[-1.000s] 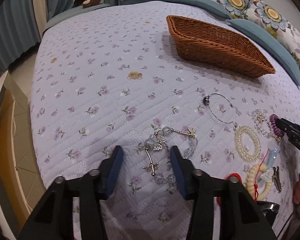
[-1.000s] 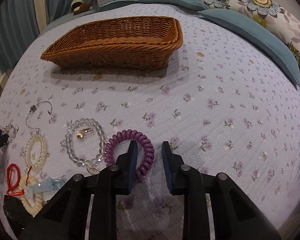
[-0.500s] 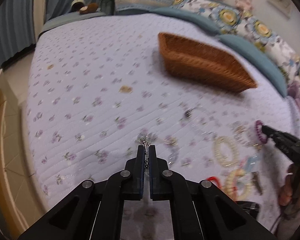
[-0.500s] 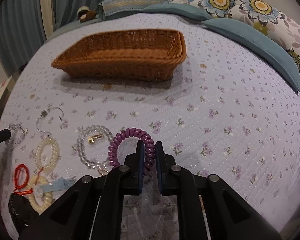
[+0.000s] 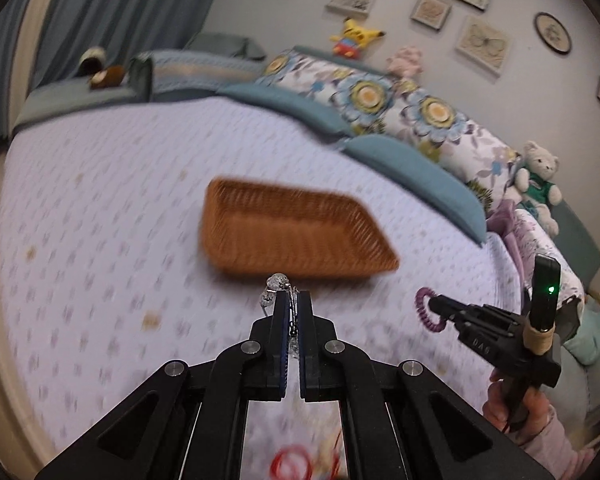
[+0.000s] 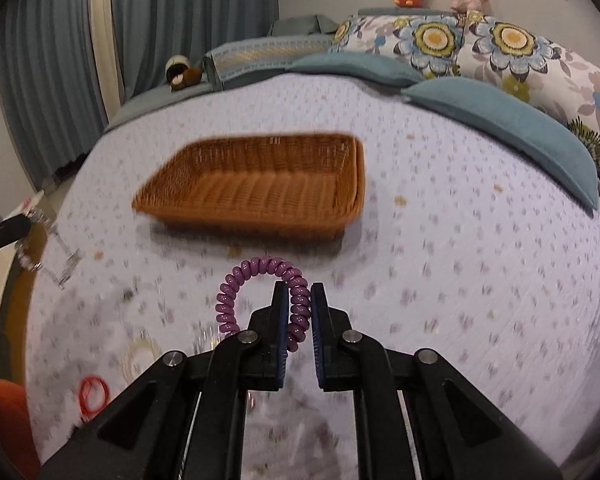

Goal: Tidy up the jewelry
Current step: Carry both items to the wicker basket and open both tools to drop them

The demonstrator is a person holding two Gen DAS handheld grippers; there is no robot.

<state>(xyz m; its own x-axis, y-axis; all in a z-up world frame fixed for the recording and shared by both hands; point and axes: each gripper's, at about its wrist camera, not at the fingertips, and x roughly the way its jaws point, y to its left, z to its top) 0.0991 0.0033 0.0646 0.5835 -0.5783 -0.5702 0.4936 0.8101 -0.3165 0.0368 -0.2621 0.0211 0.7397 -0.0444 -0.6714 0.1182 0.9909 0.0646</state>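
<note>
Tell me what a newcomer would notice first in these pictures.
The brown wicker basket sits mid-bed on the lilac floral quilt. In front of it, the right gripper pinches a purple coil bracelet, and the left gripper pinches a clear-beaded bracelet.

From my left camera the wicker basket (image 5: 296, 236) and the bedspread (image 5: 100, 240) smear with motion blur. The beaded bracelet (image 5: 275, 285) mostly disappears between the pads. Bottom edge cuts a red loop (image 5: 291, 465); pale rings (image 6: 140, 356) on the right camera are unreadable.
</note>
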